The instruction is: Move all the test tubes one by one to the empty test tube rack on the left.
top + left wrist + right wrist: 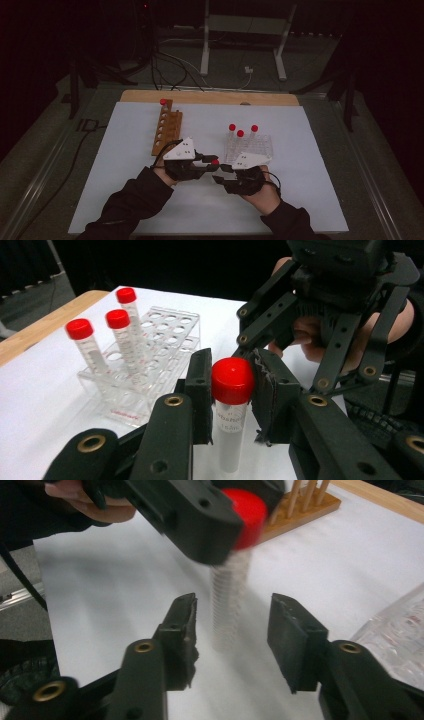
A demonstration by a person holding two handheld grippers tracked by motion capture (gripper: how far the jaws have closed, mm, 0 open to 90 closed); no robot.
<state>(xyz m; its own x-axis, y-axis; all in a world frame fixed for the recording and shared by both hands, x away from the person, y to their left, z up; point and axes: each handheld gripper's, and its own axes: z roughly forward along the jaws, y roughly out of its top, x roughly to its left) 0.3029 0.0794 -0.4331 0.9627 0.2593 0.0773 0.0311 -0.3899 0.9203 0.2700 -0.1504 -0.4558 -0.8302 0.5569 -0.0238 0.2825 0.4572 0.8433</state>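
High view: left claw [212, 164] and right claw [223, 175] meet over the white desk [125, 200], just before the clear rack [260, 146]; wooden rack [167, 131] to the left.

Left gripper view: left claw [229, 392] clamped on the red-capped tube [231, 405], held upright beside the clear rack [165, 340].

Right gripper view: right claw [232, 630] apart, its jaws either side of the tube [227, 605], not touching it.

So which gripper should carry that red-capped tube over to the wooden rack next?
Left, probably. The left gripper already clamps the tube below its cap, and the wooden rack lies on its side; the right gripper is open.
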